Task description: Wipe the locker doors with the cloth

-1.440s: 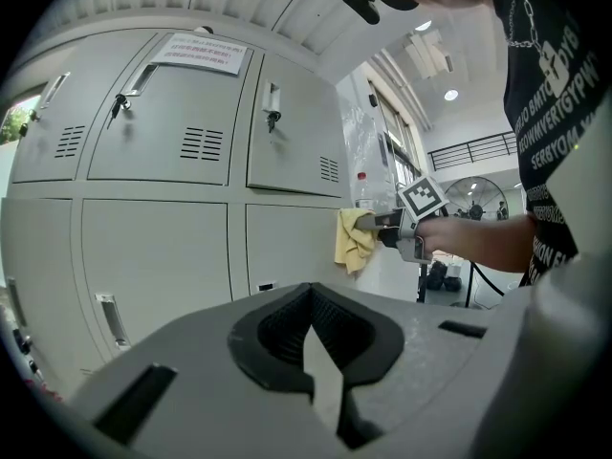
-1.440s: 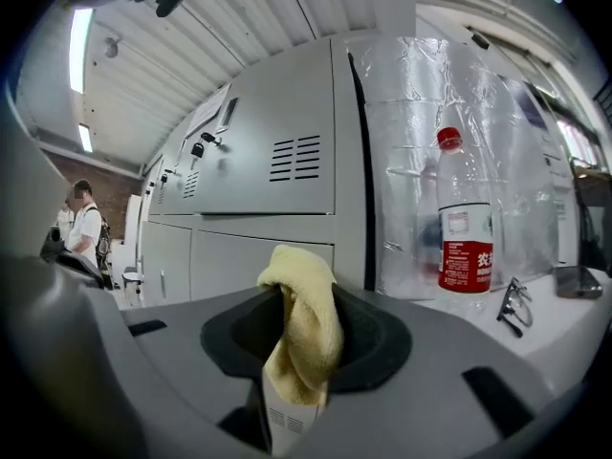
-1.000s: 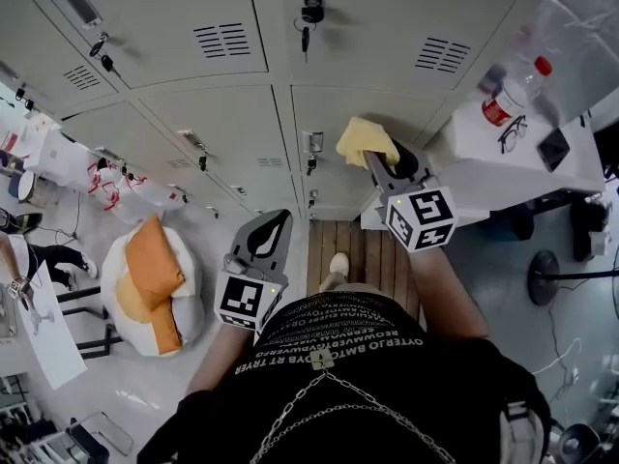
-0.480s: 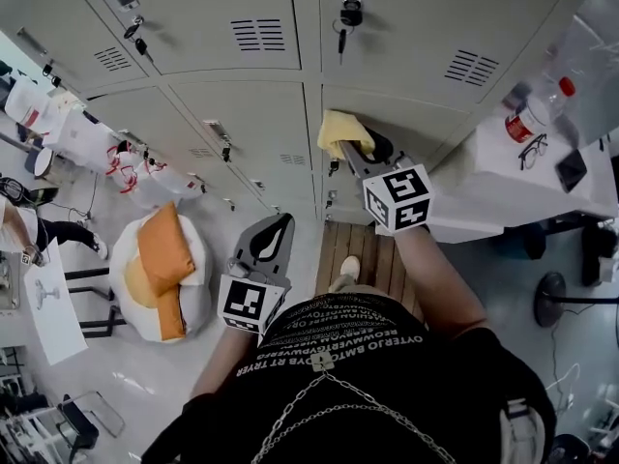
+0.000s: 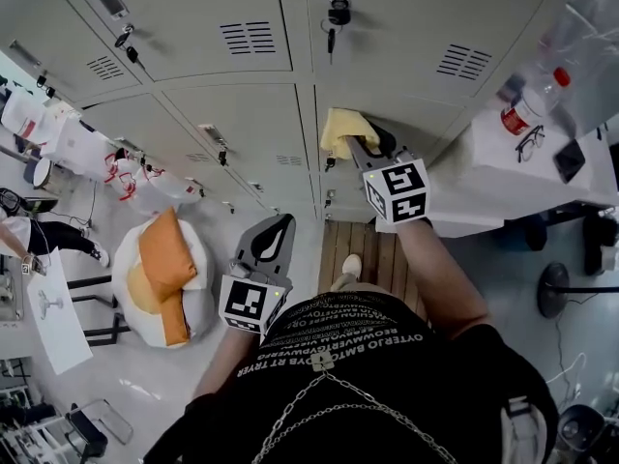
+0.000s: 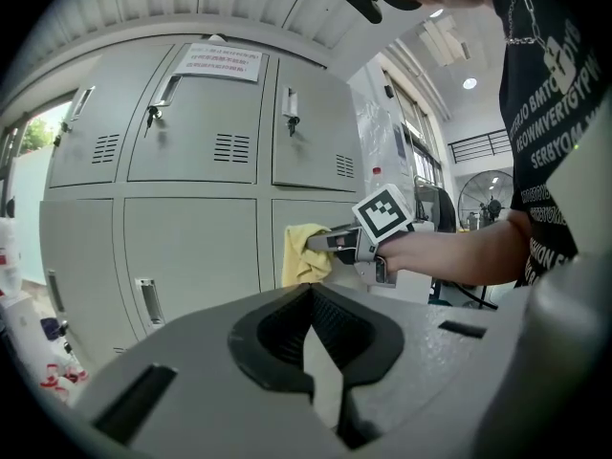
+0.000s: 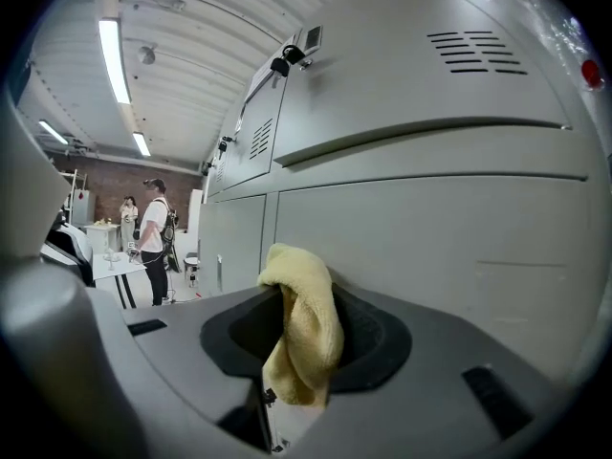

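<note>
A folded yellow cloth (image 5: 342, 130) is pinched in my right gripper (image 5: 360, 149), which is shut on it and holds it against a grey locker door (image 5: 416, 124) of the lower row. In the right gripper view the cloth (image 7: 304, 331) hangs out between the jaws, close to the door (image 7: 440, 237). The left gripper view shows the cloth (image 6: 304, 253) and the right gripper (image 6: 330, 242) from the side, in front of the lockers (image 6: 191, 199). My left gripper (image 5: 272, 228) hangs low, away from the doors, its jaws shut with nothing between them.
A white table (image 5: 522, 172) at the right carries a bottle (image 5: 522, 109), glasses (image 5: 531, 141) and a phone (image 5: 569, 160). An orange and white beanbag (image 5: 160, 274) lies on the floor at left. Keys hang in several locks (image 5: 336, 14). People (image 7: 153, 237) stand far off.
My right gripper with the cloth has slid left and slightly up along the locker door over the last second. The left gripper has stayed put.
</note>
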Demonstrator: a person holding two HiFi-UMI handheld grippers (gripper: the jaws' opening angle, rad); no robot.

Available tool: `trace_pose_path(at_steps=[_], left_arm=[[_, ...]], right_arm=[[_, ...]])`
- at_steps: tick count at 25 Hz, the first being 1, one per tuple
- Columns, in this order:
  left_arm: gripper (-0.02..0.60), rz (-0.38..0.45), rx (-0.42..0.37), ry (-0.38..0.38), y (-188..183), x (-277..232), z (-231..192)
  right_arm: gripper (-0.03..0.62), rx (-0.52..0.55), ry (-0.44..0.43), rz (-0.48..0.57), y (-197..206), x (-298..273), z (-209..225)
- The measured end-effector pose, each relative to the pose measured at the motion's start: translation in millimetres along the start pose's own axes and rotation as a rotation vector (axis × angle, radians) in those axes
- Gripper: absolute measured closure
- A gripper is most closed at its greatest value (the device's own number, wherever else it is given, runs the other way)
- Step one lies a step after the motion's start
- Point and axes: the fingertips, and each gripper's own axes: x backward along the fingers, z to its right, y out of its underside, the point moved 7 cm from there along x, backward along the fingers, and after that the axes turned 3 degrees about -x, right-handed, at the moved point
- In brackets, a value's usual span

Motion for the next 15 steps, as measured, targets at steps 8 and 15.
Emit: trace_pose_path(at_steps=[8, 15], left_arm=[[0.575, 0.024, -0.023, 0.05, 1, -6, 6], [0.576, 0.031, -0.021, 0.094, -7, -11, 14]], right_arm=[[0.473, -0.02, 0.094, -0.019, 14, 24, 25], [0.471, -0.042, 0.196, -0.035, 27, 53, 56]])
